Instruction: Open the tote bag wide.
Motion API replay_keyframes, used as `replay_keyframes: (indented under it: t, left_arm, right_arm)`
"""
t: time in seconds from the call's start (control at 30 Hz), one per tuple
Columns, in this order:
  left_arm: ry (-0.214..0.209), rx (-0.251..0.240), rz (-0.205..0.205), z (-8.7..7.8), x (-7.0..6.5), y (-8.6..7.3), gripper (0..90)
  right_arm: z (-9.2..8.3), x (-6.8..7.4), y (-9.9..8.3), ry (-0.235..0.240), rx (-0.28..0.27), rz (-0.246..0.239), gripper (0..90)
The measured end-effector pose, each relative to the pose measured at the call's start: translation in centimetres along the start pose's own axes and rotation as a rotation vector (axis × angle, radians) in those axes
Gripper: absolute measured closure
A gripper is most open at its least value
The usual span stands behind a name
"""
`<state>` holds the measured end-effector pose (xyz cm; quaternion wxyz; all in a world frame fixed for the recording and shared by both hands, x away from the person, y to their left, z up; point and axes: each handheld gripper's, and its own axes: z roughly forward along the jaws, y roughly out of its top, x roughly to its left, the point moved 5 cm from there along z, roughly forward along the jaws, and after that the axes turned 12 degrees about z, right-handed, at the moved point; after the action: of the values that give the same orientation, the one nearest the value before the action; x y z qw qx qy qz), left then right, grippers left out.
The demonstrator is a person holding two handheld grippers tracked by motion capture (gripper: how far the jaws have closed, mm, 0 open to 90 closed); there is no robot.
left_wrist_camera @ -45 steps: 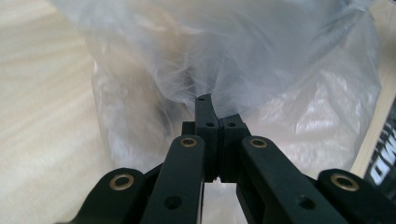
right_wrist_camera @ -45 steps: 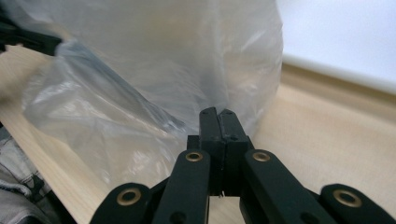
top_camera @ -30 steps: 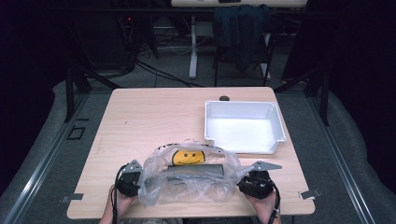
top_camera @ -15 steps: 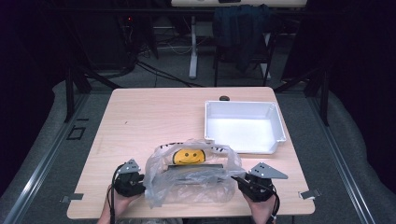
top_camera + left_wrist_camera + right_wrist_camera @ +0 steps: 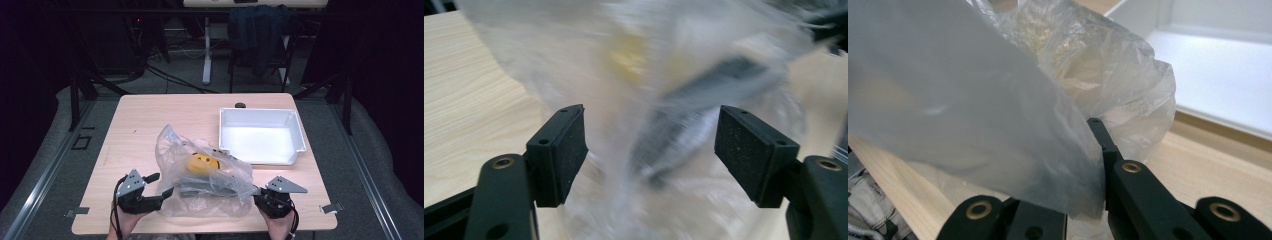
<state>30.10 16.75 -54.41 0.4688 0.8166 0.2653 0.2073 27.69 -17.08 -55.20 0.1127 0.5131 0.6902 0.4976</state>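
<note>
**Bag let go on the left, pinched on the right**

Clear plastic bag (image 5: 202, 182) lies at the table's (image 5: 150, 120) 6 o'clock edge, yellow toy (image 5: 202, 161) and dark flat item (image 5: 210, 187) inside. Left gripper (image 5: 161, 184) jaws have just been opening, pads clear of the film. Right gripper (image 5: 256, 192) is clenched on the bag's 3 o'clock edge. Next, probably: left regrasps the opening, then empty toward the white tray (image 5: 227, 145) at 1 o'clock.

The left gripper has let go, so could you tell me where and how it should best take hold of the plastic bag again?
Grip the loose film at the plastic bag's left edge, coming in level from the left. There the film stands up thin and crumpled between the left gripper's open jaws, while the contents lie further right. The right gripper is shut on the opposite edge.
</note>
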Motion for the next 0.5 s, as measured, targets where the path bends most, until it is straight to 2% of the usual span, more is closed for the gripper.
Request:
replay_keyframes:
  t: [0.07, 0.1, 0.13, 0.2, 0.23, 0.3, 0.33, 0.4, 0.43, 0.47, 0.5]
  left_arm:
    - [-0.015, -0.001, -0.043, 1.1, 0.7, -0.1, 43.6]
    - [-0.031, -0.003, -0.054, 1.5, 0.9, -0.3, 53.0]
    - [-0.068, 0.03, -0.058, 2.0, 0.7, -1.0, 70.0]
    - [-0.084, 0.035, -0.056, 2.1, 0.4, -1.3, 82.9]
    - [-0.114, 0.052, -0.066, 1.8, -0.2, -1.8, 85.8]
    - [-0.133, 0.075, -0.039, 1.1, -0.8, -2.2, 88.5]
    - [-0.133, 0.075, -0.039, 1.1, -0.8, -2.2, 88.8]
    - [-0.138, 0.105, -0.02, 0.5, -1.1, -3.0, 89.1]
    - [-0.148, 0.128, -0.021, 0.4, -1.1, -3.4, 89.2]
    - [-0.151, 0.149, -0.028, 0.4, -1.1, -3.9, 89.3]
    - [-0.174, 0.199, -0.038, 0.7, -1.1, -4.8, 89.3]
  right_arm:
    - [0.3, -0.2, -0.2, 0.005, 0.014, 0.013, 87.9]
    - [0.5, -0.4, -0.3, 0.011, 0.031, 0.015, 87.9]
    - [0.5, -0.4, -0.4, 0.019, 0.043, 0.01, 87.9]
    - [0.5, -0.3, -0.4, 0.022, 0.049, 0.005, 87.9]
    - [0.3, -0.1, -0.4, 0.032, 0.044, 0.002, 87.9]
    - [0.0, -0.3, -0.3, 0.027, 0.045, -0.004, 88.0]
    - [0.0, -0.3, -0.3, 0.027, 0.045, -0.004, 88.0]
    - [-0.1, -0.6, -0.3, 0.026, 0.049, 0.014, 88.1]
    - [0.0, -0.8, -0.4, 0.026, 0.051, 0.029, 88.1]
    - [0.4, -1.3, -0.6, 0.019, 0.078, 0.049, 88.1]
    - [0.7, -1.5, -0.8, 0.022, 0.09, 0.059, 88.2]
